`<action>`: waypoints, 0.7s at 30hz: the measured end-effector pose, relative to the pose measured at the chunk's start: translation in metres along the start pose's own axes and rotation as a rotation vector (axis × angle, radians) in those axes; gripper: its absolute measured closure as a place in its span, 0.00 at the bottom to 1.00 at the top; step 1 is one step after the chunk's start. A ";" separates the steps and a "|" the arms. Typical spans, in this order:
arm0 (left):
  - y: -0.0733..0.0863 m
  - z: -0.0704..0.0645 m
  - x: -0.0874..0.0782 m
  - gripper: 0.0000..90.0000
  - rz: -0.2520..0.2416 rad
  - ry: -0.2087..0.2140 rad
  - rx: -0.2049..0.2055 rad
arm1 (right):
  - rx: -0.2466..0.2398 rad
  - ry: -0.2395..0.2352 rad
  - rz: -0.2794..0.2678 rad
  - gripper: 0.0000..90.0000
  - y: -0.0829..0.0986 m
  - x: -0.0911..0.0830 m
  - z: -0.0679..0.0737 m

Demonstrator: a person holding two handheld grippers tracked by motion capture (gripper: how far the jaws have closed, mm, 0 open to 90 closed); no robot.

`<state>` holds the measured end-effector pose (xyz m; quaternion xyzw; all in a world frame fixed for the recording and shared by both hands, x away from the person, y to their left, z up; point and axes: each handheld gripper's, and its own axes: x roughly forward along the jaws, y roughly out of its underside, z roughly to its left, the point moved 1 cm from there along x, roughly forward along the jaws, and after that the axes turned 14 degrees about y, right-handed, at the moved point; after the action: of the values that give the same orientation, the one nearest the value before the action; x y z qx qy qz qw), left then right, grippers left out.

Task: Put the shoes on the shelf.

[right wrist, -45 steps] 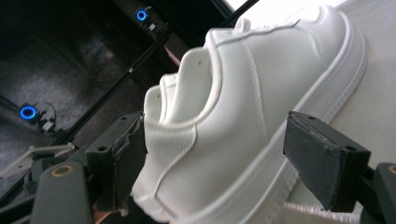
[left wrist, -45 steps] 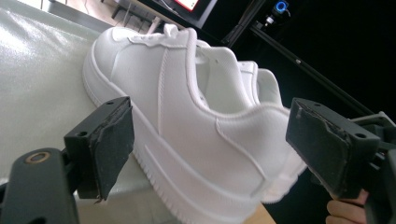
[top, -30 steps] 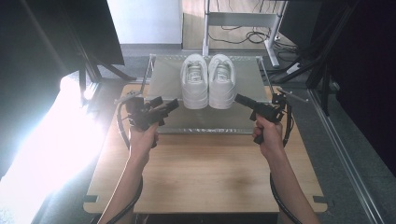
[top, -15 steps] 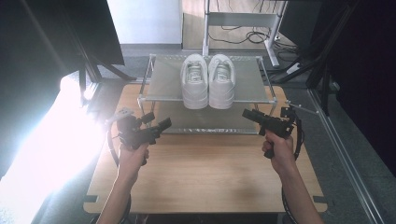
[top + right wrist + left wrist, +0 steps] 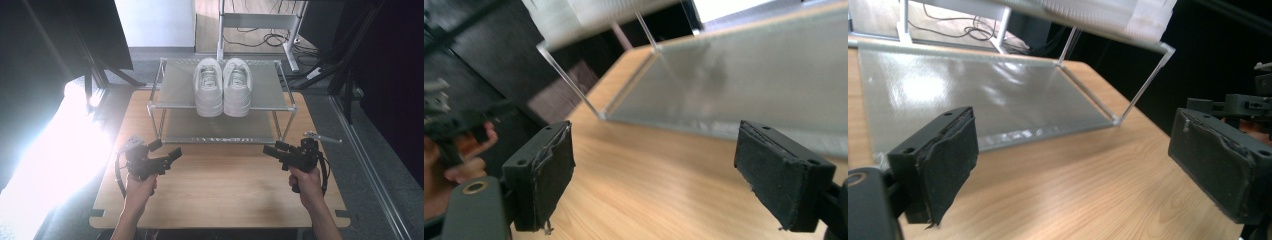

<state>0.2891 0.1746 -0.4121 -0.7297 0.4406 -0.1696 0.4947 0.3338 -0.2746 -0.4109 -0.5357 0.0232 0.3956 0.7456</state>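
A pair of white sneakers (image 5: 223,86) stands side by side on the top shelf of a two-tier metal shoe rack (image 5: 172,95). The toes point toward me. My left gripper (image 5: 167,149) hovers over the wooden table in front of the rack's left half, open and empty. My right gripper (image 5: 270,149) is held in front of the rack's right half, also open and empty. In the left gripper view the wide-apart jaws (image 5: 1073,162) frame the bare lower shelf (image 5: 973,100). In the right gripper view the open jaws (image 5: 651,180) face the same lower shelf (image 5: 769,85).
The wooden table (image 5: 220,195) stretches between me and the rack. Strong glare floods the floor on the left (image 5: 55,165). A white desk frame with cables (image 5: 260,22) stands behind the rack. Dark equipment lines both sides.
Both grippers have drawn back from the rack's front edge toward me and spread slightly outward. The sneakers have not moved.
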 end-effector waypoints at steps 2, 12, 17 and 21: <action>0.007 0.000 -0.001 0.05 0.014 -0.011 0.004 | -0.006 0.008 0.012 0.18 0.009 0.000 -0.003; 0.042 0.003 0.003 0.04 0.098 -0.071 0.019 | -0.046 0.082 0.069 0.16 0.041 0.001 -0.019; 0.059 0.006 0.005 0.04 0.140 -0.103 0.027 | -0.104 0.141 0.113 0.15 0.054 0.003 -0.023; 0.074 0.008 0.008 0.04 0.177 -0.124 0.024 | -0.155 0.177 0.147 0.15 0.064 0.006 -0.024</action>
<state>0.2640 0.1638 -0.4815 -0.6909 0.4698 -0.0853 0.5428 0.3081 -0.2837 -0.4735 -0.6214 0.0974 0.4008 0.6661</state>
